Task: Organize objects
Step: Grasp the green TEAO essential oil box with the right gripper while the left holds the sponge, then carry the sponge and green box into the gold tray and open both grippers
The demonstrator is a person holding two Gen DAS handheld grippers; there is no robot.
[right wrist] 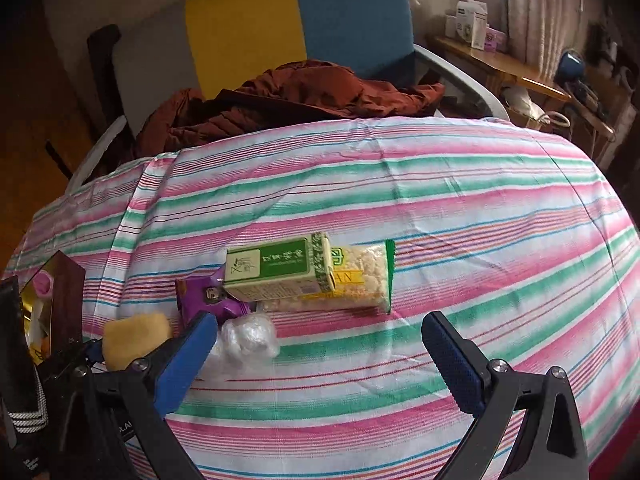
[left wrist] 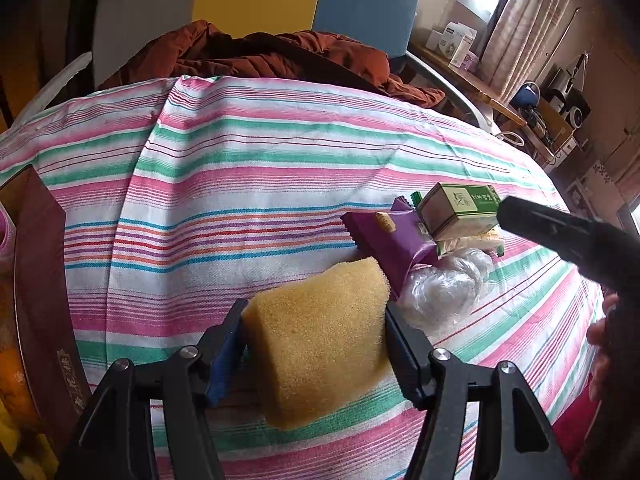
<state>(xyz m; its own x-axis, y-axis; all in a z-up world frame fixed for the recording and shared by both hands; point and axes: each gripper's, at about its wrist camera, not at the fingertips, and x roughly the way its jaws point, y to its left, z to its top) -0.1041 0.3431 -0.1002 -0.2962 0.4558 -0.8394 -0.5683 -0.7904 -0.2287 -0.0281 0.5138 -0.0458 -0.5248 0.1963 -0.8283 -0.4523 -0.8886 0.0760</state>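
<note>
On the striped cloth that covers the counter, a small pile of things lies beside the green tea box, which serves as the landmark. Behind the counter, far beyond the box, stands a chair with a rust-brown jacket heaped on it. At the counter's left edge, well left of the box, stands an open dark-red box. The left gripper has its jaws pinching a yellow sponge, held near the box on its left. The right gripper hovers just in front of the box, jaws spread with nothing between them. Under the box lies a packet of rice crackers; a purple snack wrapper touches the box's left end, and crumpled clear plastic lies just in front.
</note>
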